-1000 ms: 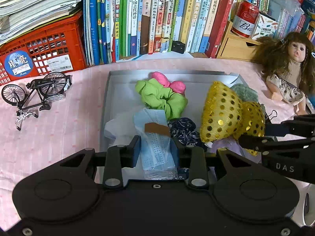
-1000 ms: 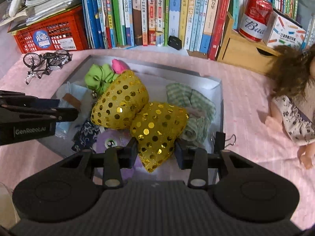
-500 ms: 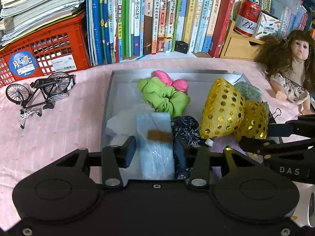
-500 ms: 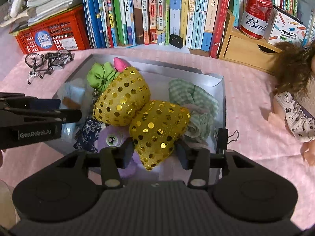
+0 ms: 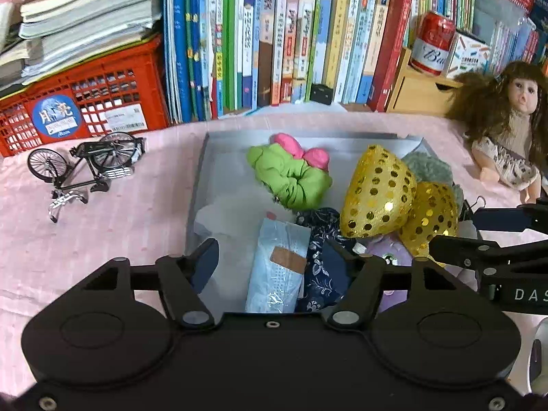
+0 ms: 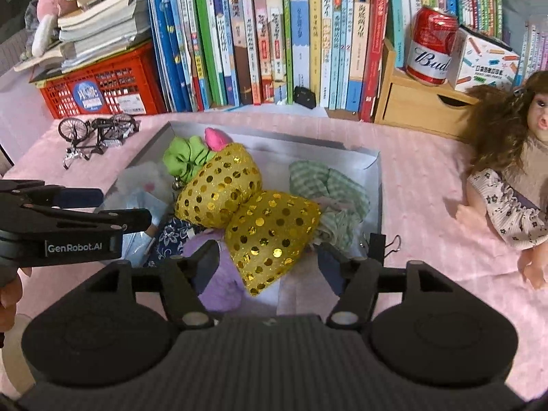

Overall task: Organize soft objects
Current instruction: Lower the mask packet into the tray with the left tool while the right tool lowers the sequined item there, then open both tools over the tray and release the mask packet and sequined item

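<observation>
One grey tray [image 6: 374,171] ahead of the fingers holds one gold sequin bow [image 6: 250,212], one green scrunchie [image 5: 291,178], one blue mask pack [image 5: 277,267]; beyond it one toy bicycle [image 5: 85,167], one doll [image 6: 507,171], one red can [image 6: 432,45]

My left gripper [image 5: 274,260] tilts downward, its jaws opening, pads pressing on nothing. My right gripper [image 6: 269,260] tilts down the same way just beside it, jaws also opening and gripping nothing. At the right view's left edge, my hand [image 6: 8,294] wraps the left gripper's handle.
</observation>
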Action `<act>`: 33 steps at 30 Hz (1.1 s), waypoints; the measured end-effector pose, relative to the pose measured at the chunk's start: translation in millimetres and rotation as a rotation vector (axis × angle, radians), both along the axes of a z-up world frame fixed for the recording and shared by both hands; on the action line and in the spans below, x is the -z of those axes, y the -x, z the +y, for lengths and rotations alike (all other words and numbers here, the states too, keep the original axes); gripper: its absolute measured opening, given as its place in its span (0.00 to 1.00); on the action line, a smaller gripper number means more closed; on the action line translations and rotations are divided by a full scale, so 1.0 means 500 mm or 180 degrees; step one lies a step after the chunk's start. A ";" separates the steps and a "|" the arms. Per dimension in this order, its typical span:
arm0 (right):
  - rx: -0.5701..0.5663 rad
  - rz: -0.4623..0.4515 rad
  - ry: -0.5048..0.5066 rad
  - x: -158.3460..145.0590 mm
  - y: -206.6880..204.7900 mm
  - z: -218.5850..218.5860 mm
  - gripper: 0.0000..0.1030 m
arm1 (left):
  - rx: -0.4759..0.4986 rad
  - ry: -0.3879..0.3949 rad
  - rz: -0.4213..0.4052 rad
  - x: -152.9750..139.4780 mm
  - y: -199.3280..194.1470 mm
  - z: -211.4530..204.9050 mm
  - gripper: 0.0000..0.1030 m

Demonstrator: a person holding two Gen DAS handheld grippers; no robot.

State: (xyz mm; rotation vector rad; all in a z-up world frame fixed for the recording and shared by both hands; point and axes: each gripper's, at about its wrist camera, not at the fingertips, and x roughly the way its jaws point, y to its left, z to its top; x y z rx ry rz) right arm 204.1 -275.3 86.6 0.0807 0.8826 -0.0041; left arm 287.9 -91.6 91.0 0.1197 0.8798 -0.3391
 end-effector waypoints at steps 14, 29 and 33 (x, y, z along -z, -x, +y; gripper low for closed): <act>0.0051 -0.0536 0.0023 -0.051 0.087 -0.002 0.85 | -0.0115 0.0170 -0.0401 -0.066 0.098 0.027 0.78; 0.0032 -0.1264 0.0062 -0.085 0.259 -0.001 0.93 | -0.0092 0.0361 -0.0937 -0.100 0.304 0.062 0.83; -0.0008 -0.1412 0.0078 -0.085 0.307 0.006 0.96 | 0.0015 0.0341 -0.1072 -0.099 0.367 0.060 0.86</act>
